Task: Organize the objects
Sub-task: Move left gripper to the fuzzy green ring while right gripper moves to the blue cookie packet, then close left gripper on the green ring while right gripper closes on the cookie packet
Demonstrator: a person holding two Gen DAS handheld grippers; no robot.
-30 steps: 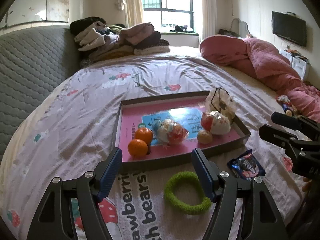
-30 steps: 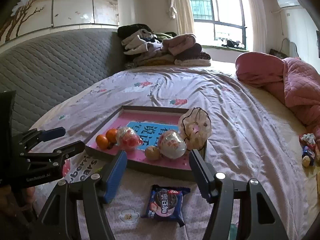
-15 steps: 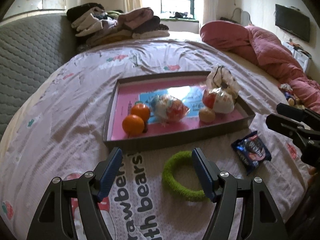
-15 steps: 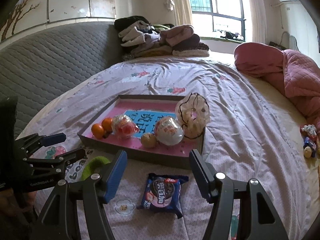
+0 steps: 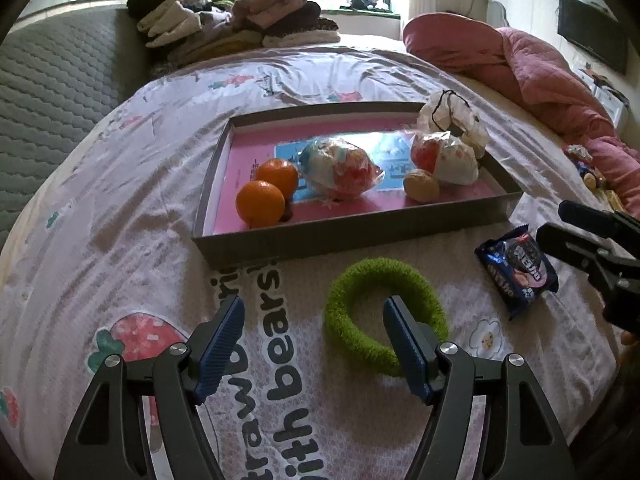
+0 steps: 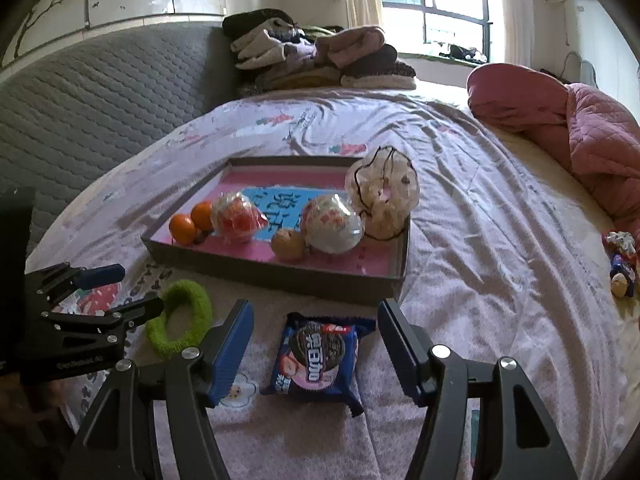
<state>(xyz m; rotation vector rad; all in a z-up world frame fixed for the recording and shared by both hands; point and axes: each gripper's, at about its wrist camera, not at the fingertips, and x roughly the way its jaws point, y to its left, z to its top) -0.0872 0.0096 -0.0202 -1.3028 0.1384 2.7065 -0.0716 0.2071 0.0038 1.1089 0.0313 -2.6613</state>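
A green fuzzy ring (image 5: pixel 384 312) lies on the bedsheet just in front of a shallow box tray (image 5: pixel 352 236). My left gripper (image 5: pixel 314 332) is open, low over the sheet, its right finger over the ring's hole. A blue cookie packet (image 6: pixel 316 360) lies between the open fingers of my right gripper (image 6: pixel 316 340); it also shows in the left wrist view (image 5: pixel 518 270). The tray (image 6: pixel 276 276) holds two oranges (image 5: pixel 266 192), wrapped snacks (image 5: pixel 340 172), a walnut (image 5: pixel 420 187) and a drawstring pouch (image 5: pixel 452 120).
Folded clothes (image 5: pixel 236 20) are piled at the bed's far end by the grey headboard (image 5: pixel 44 92). A pink quilt (image 5: pixel 520 64) is bunched at the right. Small toys (image 6: pixel 622 264) lie on the sheet at the right.
Both grippers have moved forward and down toward the bed. The green ring now sits under my left gripper's right finger, and the cookie packet now lies between my right fingers.
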